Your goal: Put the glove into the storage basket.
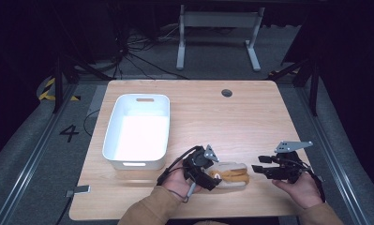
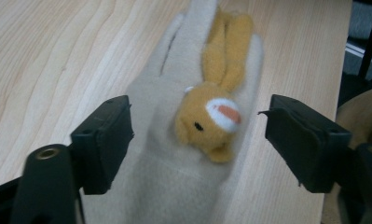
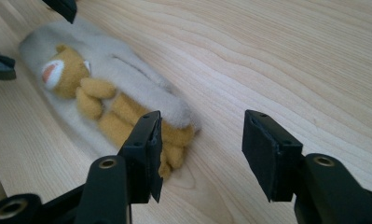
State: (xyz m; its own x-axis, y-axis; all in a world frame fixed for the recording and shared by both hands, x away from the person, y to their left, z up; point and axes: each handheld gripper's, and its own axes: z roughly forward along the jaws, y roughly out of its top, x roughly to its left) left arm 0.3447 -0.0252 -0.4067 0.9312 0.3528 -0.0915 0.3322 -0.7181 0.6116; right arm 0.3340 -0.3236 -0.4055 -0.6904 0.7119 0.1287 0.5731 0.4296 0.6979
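Gaping wide, jaws of the left gripper (image 2: 197, 140), black and blocky with flat matte pads, straddling the head end of the plush (image 2: 193, 116) and touching nothing. Holding nothing.

Lying flat near the table's near edge, the plush (image 1: 229, 174): a long, rounded cream pad of soft fleece with a small tan-yellow animal stitched onto it, white muzzle, orange nose, black bead eye, long limbs trailing along the pad.

Standing open too, jaws of the right gripper (image 3: 200, 144), just off the foot end of the plush (image 3: 109, 102), one pad overlapping the tan feet in the right gripper view, contact there impossible to tell. Bare wood showing between the pads.

Reaching in from the near edge on either side of the plush, left gripper (image 1: 201, 169) and right gripper (image 1: 264, 169), each in a hand (image 1: 299, 190) with a tan sleeve (image 1: 149, 211) behind. Grey three-cornered plate riding on each.

Spreading out beyond the plush, the table (image 1: 250, 117): pale wood grain, smooth, rounded corners, a small dark round hole (image 1: 227, 93) near its far edge. Plenty of bare wood beyond and to the right of the plush.

Sitting left of and beyond the plush, a white bin (image 1: 110, 131), smooth plastic, rounded rectangle with a handle slot at each end, nothing visible inside. Narrow gap between bin and left gripper.
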